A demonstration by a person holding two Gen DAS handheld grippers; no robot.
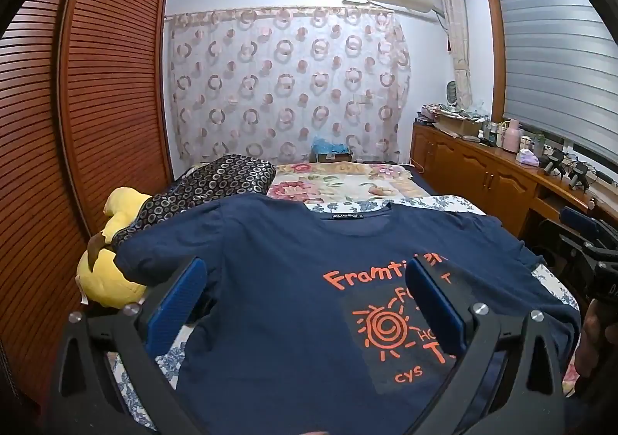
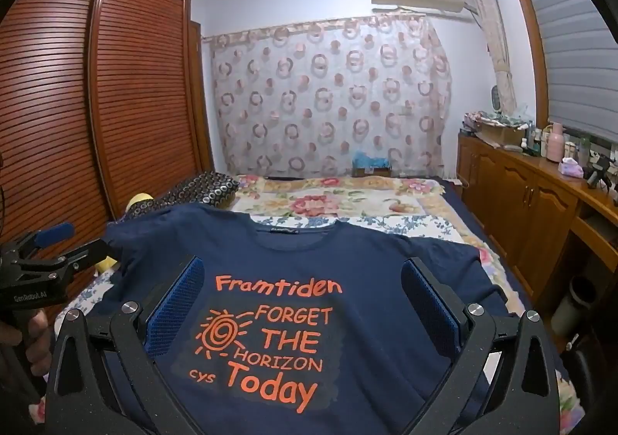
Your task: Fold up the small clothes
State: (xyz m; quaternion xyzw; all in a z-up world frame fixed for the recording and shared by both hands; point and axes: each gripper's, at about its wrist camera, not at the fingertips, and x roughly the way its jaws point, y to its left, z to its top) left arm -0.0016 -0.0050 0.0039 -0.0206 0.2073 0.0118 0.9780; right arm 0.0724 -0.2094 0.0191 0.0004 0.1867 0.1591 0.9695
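A navy T-shirt with orange lettering and a spiral sun lies spread flat, front up, on the near end of a bed covered in floral bedding. The left gripper and right gripper hover just above it side by side, each with blue-padded jaws spread wide and holding nothing. Beyond the shirt, a dark ring-patterned pillow rests by a yellow plush toy; on the wooden cabinet, an open cardboard box holds contents too small to make out.
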